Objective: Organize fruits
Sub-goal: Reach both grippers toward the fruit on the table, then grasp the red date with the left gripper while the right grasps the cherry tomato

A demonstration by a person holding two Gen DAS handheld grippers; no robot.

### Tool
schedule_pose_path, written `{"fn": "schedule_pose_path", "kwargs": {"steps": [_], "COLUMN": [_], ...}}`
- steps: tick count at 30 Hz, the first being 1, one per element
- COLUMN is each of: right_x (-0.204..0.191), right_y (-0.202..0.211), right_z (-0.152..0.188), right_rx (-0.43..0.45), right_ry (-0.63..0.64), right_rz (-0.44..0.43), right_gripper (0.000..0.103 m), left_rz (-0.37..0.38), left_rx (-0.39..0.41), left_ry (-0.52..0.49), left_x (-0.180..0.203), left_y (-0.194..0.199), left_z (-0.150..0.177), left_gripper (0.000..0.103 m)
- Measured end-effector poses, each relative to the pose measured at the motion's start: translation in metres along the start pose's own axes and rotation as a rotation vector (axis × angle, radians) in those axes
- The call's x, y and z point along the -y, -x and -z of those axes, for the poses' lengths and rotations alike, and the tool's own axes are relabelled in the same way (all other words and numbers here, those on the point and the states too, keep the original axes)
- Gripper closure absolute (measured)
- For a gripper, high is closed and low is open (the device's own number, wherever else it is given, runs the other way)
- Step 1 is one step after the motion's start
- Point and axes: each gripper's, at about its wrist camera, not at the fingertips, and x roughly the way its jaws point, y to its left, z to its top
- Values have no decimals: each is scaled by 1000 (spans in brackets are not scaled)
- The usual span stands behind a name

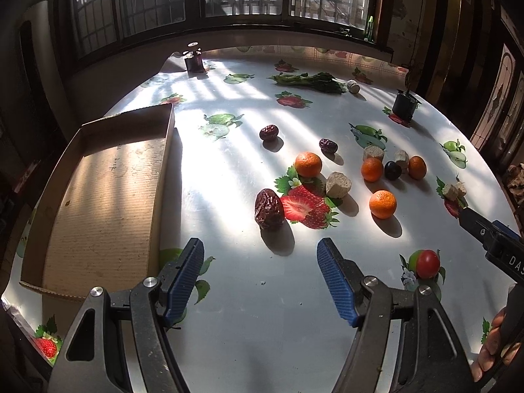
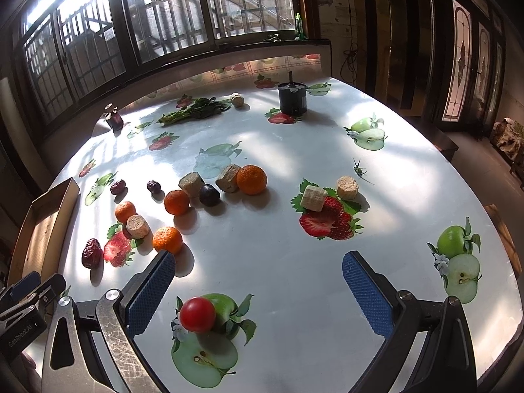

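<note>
My left gripper (image 1: 260, 257) is open just short of a large wrinkled red date (image 1: 269, 209), with nothing between its blue pads. Beyond lie several oranges (image 1: 308, 164), a dark plum (image 1: 392, 170) and two small dates (image 1: 269, 132). An empty cardboard tray (image 1: 98, 196) lies at the left. My right gripper (image 2: 258, 262) is open too, low over the table, and a red tomato (image 2: 197, 314) sits between its fingers, close to the left one and touching neither. The right wrist view also shows the oranges (image 2: 167, 239), the plum (image 2: 209, 195) and the big date (image 2: 91, 252).
Beige cork-like chunks (image 2: 191, 183) lie among the fruit, and two more (image 2: 313, 198) further right. A black pot (image 2: 292, 98), leafy greens (image 2: 196, 111) and a dark jar (image 2: 114, 119) stand at the far side. The table's rounded edge (image 2: 504, 262) runs close on the right.
</note>
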Motion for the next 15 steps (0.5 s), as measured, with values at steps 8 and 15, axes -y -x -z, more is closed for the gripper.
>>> {"fn": "schedule_pose_path", "kwargs": {"steps": [8,15], "right_x": [-10,-22], "right_y": [-7,-14], "right_z": [4,13], "right_rx": [-58,-141], "right_ry": [97,152], "right_rz": [-45,-134], "right_gripper": [1,14], "left_rz": [-3,24], "left_rx": [-26,-53], "left_ry": [41,48], "left_x": [-20,-30], "left_y": [-9,-18], "left_z": [-9,-21], "left_gripper": [32,32]}}
